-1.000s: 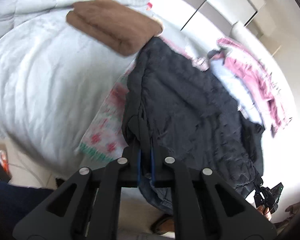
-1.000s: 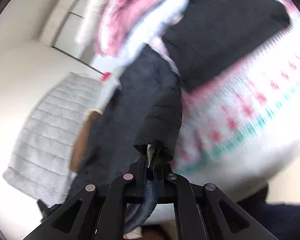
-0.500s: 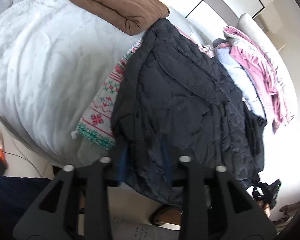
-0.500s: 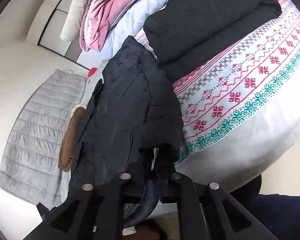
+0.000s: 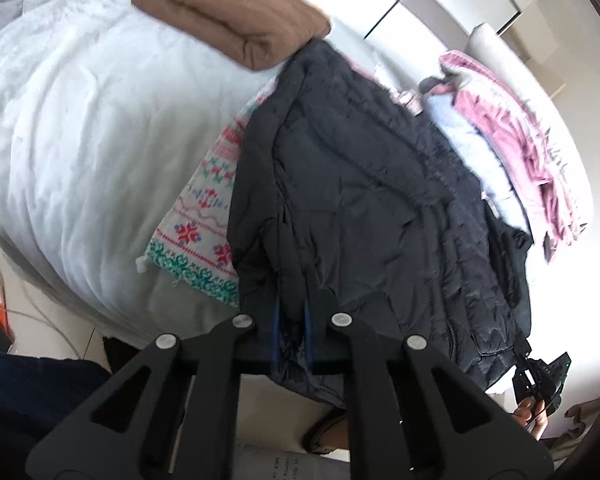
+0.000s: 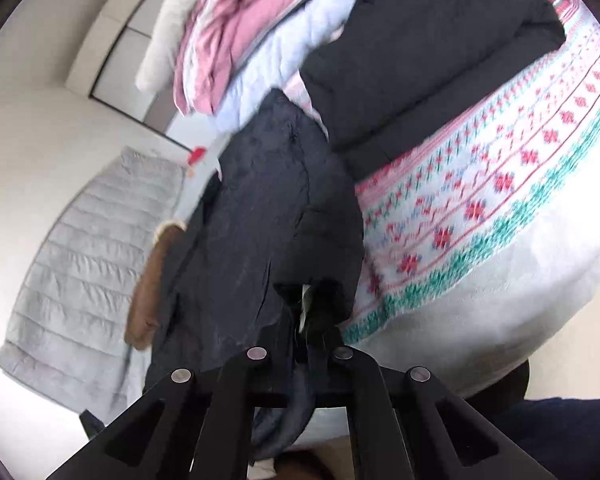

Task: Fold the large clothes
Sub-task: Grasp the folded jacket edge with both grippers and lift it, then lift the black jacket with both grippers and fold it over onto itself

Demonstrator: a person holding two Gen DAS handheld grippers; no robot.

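Over the bed (image 5: 80, 128), both hand-held grippers, left (image 5: 291, 332) and right (image 6: 303, 336), angle downward, pinching the dark jacket (image 5: 360, 184).

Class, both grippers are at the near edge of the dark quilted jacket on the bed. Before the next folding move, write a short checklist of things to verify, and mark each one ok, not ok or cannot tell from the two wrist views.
1. Left gripper shut on the dark quilted jacket hem: ok.
2. Right gripper shut on the jacket's other near corner: ok.
3. Jacket lies spread on the patterned blanket, not bunched: ok, though creased.
4. Jacket's far end clear of the folded brown garment: not ok, the collar end touches it.
5. Jacket clear of the black garment beside it: cannot tell, the edges meet.
6. Zip closed: cannot tell.
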